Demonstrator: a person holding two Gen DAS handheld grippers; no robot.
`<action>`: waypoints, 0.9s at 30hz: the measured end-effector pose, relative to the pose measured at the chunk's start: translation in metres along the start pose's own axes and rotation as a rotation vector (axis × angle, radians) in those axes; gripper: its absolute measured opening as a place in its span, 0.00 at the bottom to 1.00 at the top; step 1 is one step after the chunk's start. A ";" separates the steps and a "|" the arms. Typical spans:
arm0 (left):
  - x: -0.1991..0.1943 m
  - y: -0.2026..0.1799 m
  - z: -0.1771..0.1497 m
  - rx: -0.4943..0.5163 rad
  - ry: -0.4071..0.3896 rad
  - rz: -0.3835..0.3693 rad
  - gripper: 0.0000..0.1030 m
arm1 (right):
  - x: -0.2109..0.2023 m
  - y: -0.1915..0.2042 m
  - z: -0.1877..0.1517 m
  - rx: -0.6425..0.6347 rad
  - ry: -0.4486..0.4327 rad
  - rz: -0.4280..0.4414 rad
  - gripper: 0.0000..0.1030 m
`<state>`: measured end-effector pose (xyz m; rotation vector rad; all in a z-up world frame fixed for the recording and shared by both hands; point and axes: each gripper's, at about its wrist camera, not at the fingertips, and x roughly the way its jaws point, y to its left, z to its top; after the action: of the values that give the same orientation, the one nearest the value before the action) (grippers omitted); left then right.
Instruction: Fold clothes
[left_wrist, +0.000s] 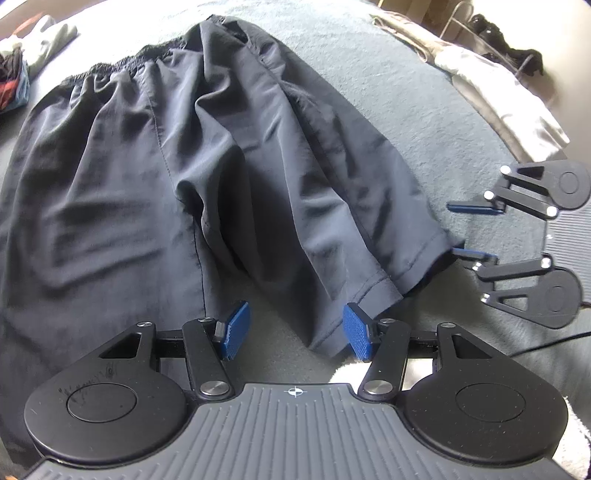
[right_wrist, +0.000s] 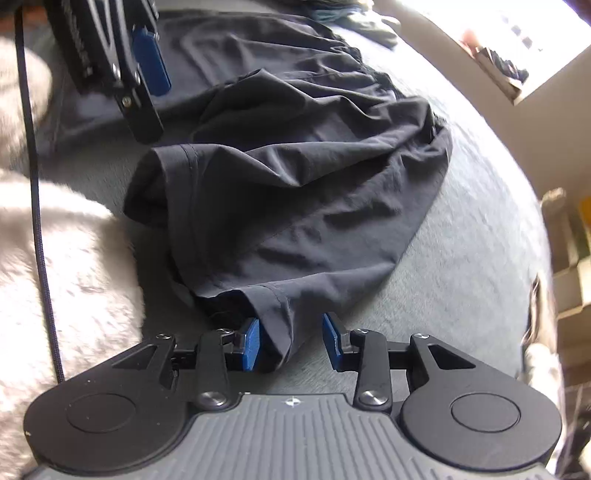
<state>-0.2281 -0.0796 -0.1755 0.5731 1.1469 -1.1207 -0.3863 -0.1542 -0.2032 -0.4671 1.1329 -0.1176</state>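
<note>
Because the grey bed cover (left_wrist: 369, 74) gives a broad, soft, level surface, it serves as the folding ground and fills most of both views. On it lie the dark shorts (left_wrist: 147, 166), spread from the elastic waistband (left_wrist: 122, 62) at the upper left of the left wrist view down to the two leg openings at the lower middle; this seems meant to keep the waistband far and the hems close, where both tools can reach them. One leg lies fairly flat on the left of that view, while the other leg is rumpled and runs toward the lower right, so it likely needs smoothing before any fold.

At the upper edges of the frame sit other clothes (left_wrist: 14, 74), well apart from the shorts, presumably waiting their turn.

Near the bottom of the left wrist view, the left tool (left_wrist: 293, 330) hangs released, with its jaws apart on either side of the hem (left_wrist: 354, 295) of the rumpled leg; one pad is just beside the cloth, yet nothing is pinched. In the right wrist view, the right tool (right_wrist: 291, 341) also stands released, straddling the hem corner (right_wrist: 277, 314) of the same leg, one pad touching or nearly touching the fabric. Both seem placed to grip that hem at two points.
</note>
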 end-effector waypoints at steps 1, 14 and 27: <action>0.001 -0.001 0.000 -0.006 0.005 0.001 0.54 | 0.004 0.002 0.001 -0.023 -0.004 -0.011 0.36; 0.008 -0.006 0.004 0.013 0.024 -0.025 0.54 | -0.042 -0.100 -0.072 0.917 -0.158 -0.008 0.00; 0.019 -0.004 0.003 -0.006 0.056 -0.022 0.55 | -0.008 -0.126 -0.207 1.832 -0.020 0.110 0.20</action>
<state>-0.2304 -0.0912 -0.1909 0.5920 1.2069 -1.1260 -0.5565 -0.3270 -0.2139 1.2110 0.6355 -0.9304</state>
